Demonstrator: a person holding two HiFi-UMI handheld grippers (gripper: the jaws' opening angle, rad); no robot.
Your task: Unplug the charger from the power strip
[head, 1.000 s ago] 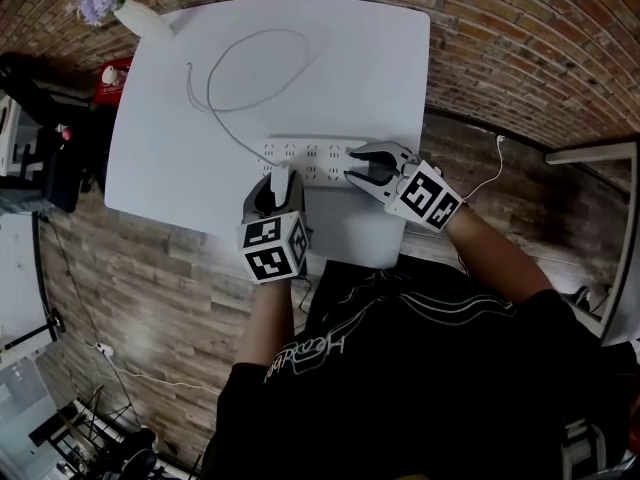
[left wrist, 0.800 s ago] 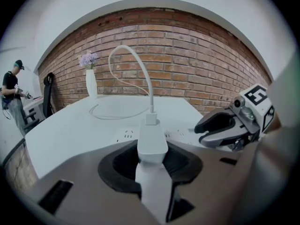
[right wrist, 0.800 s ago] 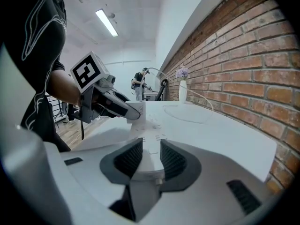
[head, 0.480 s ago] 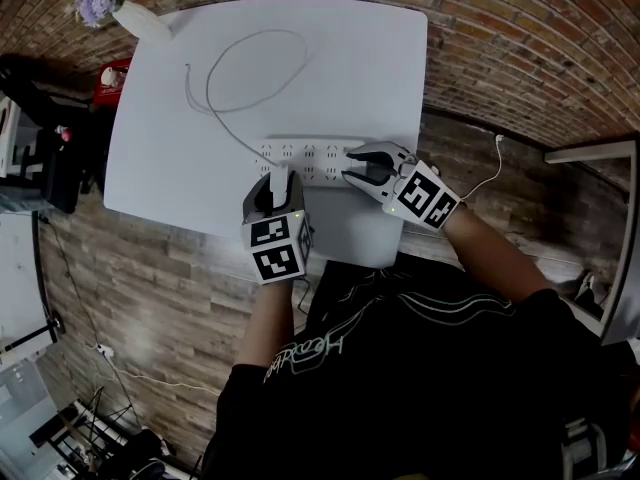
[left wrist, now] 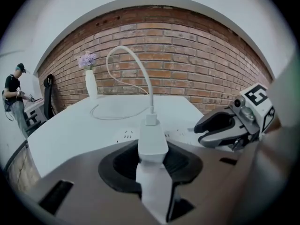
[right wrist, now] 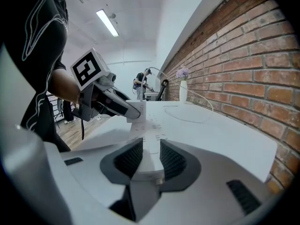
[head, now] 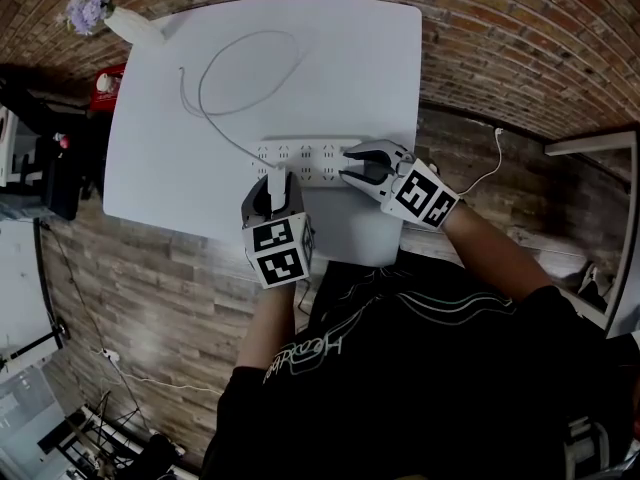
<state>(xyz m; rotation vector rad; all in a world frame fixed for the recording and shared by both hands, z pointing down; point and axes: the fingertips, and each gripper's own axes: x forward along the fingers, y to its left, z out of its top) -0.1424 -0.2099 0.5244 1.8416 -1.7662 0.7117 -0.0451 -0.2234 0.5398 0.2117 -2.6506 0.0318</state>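
The white bench (head: 330, 58) carries the power strip (head: 310, 155) near its front edge. The right claw (head: 352, 165) is clenched on the power strip's right end. The left claw (head: 275, 182) grasps the white charger (left wrist: 152, 137), upright at the power strip's left part. Whether its prongs are seated cannot be told. Its cable (left wrist: 151, 100) arches away over the bench.

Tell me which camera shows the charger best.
The left gripper view: the charger stands close and central between the tongs of the left gripper, cable rising from its top. The head view shows it small from above; the right gripper view shows it distant, partly covered by that gripper.
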